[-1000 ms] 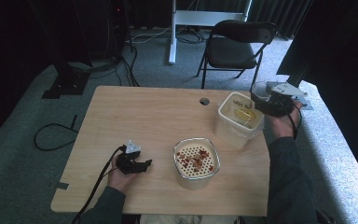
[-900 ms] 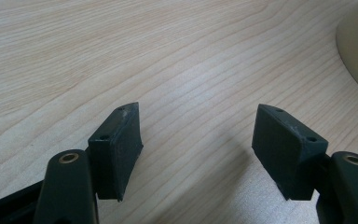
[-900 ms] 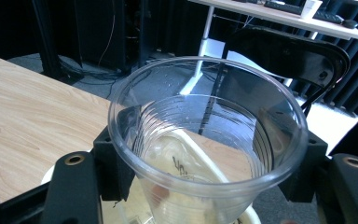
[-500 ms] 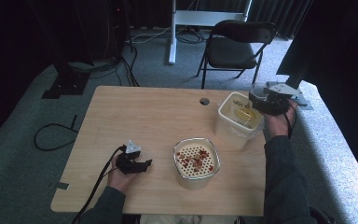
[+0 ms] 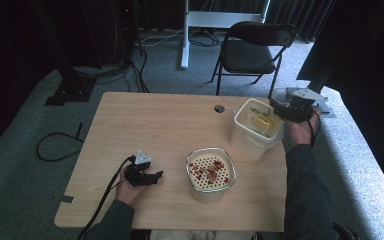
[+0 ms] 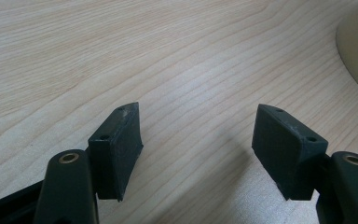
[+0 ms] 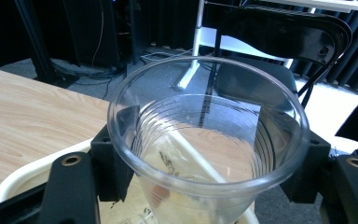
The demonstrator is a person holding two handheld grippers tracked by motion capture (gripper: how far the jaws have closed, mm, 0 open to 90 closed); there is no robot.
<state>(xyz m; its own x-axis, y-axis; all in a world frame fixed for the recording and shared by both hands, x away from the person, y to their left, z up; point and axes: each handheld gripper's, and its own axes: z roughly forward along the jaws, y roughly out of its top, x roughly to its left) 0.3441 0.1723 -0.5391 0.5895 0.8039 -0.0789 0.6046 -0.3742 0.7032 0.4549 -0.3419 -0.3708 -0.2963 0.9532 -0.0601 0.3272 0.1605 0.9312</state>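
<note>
Strainer tub (image 5: 210,173) holds red bits – clear cup (image 7: 205,140) looks empty

The person wears dark grey-green long sleeves that reach to the wrists. Each hand carries a black gripper: the left gripper (image 5: 145,176) bears a grey three-cornered plate and trails a black cable, and the right gripper (image 5: 291,107) has a grey plate too. The jaws end in blocky black pads with small screw holes and brass-coloured pivot pins.
</note>
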